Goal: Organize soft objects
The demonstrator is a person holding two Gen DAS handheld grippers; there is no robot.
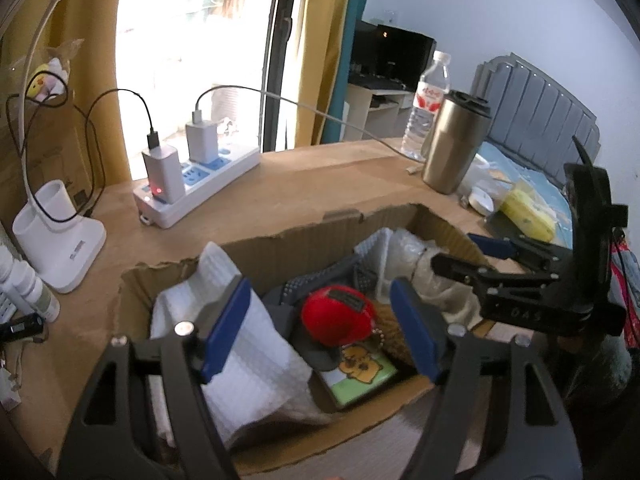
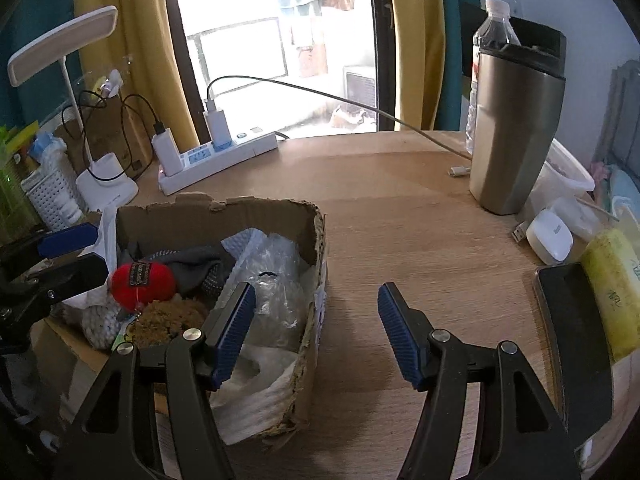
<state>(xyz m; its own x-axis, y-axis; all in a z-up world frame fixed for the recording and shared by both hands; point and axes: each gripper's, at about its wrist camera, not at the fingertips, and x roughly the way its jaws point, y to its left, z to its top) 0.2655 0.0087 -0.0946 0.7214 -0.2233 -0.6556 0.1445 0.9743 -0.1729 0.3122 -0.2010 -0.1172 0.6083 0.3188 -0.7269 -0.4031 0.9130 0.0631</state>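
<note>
A torn cardboard box (image 1: 280,240) on the wooden desk holds soft items: a white waffle cloth (image 1: 248,360), a red plush cap (image 1: 336,314), grey fabric (image 1: 316,280), a clear plastic bag (image 1: 412,248) and a brown fuzzy piece (image 2: 168,316). My left gripper (image 1: 320,332) hangs open over the box, with the red cap below the gap and no pad touching it. My right gripper (image 2: 318,334) is open and straddles the box's right wall (image 2: 316,264), one finger over the bag and one over bare desk. Each gripper shows in the other's view: right gripper (image 1: 468,256), left gripper (image 2: 76,256).
Behind the box lie a power strip (image 1: 200,180) with chargers and cables, and a lamp base (image 1: 60,240). A steel tumbler (image 2: 516,132) and water bottle (image 1: 430,104) stand at the back right. A white device (image 2: 550,236), a black slab (image 2: 576,320) and a yellow pack (image 2: 612,288) line the right edge.
</note>
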